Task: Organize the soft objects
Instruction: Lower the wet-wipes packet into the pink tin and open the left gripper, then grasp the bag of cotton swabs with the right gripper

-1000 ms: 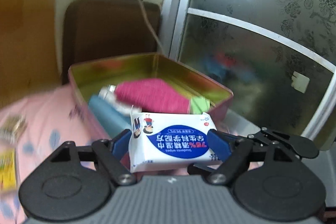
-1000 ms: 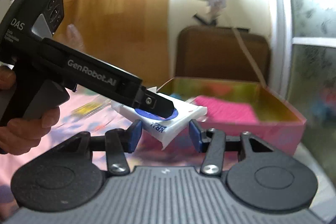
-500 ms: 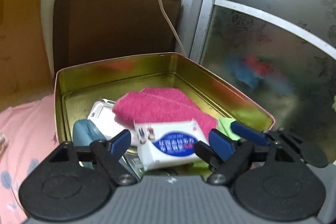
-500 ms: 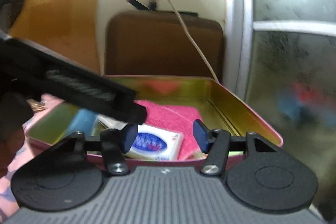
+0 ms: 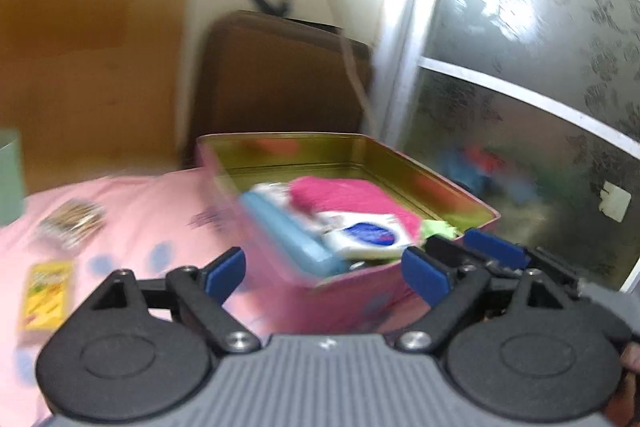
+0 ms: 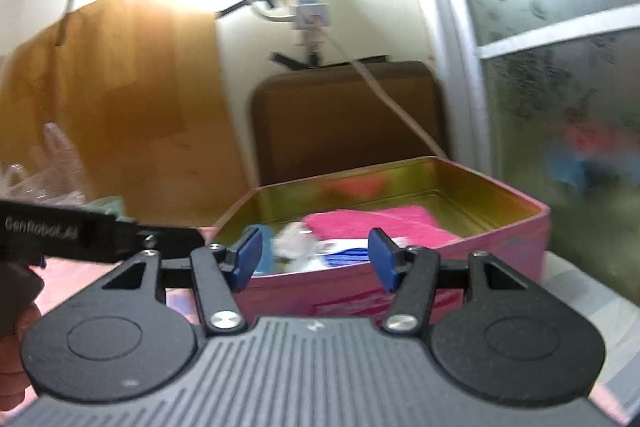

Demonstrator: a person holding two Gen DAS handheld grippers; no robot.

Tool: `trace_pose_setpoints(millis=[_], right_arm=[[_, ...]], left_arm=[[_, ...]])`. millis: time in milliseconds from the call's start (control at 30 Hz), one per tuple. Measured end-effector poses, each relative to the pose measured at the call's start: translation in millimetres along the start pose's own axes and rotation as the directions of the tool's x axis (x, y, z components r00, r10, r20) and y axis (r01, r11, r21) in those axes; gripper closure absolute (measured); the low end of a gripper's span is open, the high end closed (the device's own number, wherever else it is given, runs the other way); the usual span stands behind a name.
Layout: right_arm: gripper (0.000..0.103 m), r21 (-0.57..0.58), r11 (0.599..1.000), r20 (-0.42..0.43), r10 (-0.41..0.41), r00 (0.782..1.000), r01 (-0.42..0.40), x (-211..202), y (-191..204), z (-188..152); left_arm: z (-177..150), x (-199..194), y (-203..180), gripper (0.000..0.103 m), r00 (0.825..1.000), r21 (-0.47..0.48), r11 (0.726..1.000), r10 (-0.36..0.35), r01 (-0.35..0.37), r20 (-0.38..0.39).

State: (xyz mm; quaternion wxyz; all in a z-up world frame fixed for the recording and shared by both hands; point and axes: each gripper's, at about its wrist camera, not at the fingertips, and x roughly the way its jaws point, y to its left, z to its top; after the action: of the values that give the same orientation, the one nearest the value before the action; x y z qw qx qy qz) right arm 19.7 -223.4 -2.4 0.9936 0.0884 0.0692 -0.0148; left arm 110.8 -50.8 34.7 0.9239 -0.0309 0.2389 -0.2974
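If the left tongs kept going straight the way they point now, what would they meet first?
Probably the near wall of the pink tin, which lies directly ahead of the open left tongs; blur makes depth uncertain.

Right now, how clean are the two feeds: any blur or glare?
Left wrist: motion blur smears the tin and wipes pack; only the left gripper is sharp. Right wrist: glare washes out the wall top, tin softly blurred.

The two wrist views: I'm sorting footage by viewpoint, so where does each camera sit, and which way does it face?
Left wrist: on the left claw, looking forward over the pink cloth at the tin; its open blue fingers and the right claw's tip show.
Right wrist: on the right claw, facing the tin from the front; its open fingers and the left claw's black body show.
Shared: the tin, pink towel and wipes pack.
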Motion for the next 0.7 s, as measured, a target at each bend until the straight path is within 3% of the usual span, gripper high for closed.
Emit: trace_pose_setpoints(millis=[100, 167, 267, 333, 367, 400, 433, 500, 700], right_arm=[[0.04, -0.045, 0.996, -0.023, 0.071, 0.997, -0.072, -2, 26, -2], [0.039, -0.072, 0.986, -0.061, 0.147, 0.987, -0.152, 2, 48, -5], [0.039, -0.104, 0.96, -0.12, 0.246, 0.962, -0.259, 14, 84, -7], [0.039, -0.097, 0.939, -0.18, 0.309, 0.934, -0.33, 29, 106, -7], [0.038, -0.088, 0.93, -0.208, 0.334, 0.919, -0.358, 39, 117, -9], [0.038, -0.083, 0.924, -0.233, 0.346, 0.909, -0.373, 50, 127, -10], [0.037, -0.077, 0.922, -0.26, 0.349, 0.9, -0.379, 65, 137, -11], [0.036, -0.041, 0.926, -0.316, 0.343, 0.884, -0.374, 98, 152, -14], [0.02, 0.065, 0.961, -0.454, 0.267, 0.85, -0.268, 205, 190, -23]], left_arm=[[-18, -19, 45, 0.013, 0.994, -0.05, 0.992, 0.114, -0.114, -0.005], [-28, -24, 82, 0.013, 0.975, -0.105, 0.97, 0.217, -0.22, -0.035], [-40, -26, 131, 0.015, 0.915, -0.127, 0.907, 0.394, -0.402, -0.085], [-47, -26, 159, 0.017, 0.862, -0.137, 0.852, 0.493, -0.506, -0.121], [-46, -29, 175, 0.018, 0.859, -0.212, 0.833, 0.487, -0.511, -0.156], [-47, -36, 189, 0.017, 0.876, -0.289, 0.827, 0.459, -0.483, -0.151], [-47, -41, 196, 0.017, 0.879, -0.33, 0.816, 0.461, -0.475, -0.125], [-46, -44, 206, 0.017, 0.866, -0.375, 0.785, 0.486, -0.493, -0.122], [-51, -55, 210, 0.016, 0.879, -0.43, 0.777, 0.467, -0.46, -0.097]])
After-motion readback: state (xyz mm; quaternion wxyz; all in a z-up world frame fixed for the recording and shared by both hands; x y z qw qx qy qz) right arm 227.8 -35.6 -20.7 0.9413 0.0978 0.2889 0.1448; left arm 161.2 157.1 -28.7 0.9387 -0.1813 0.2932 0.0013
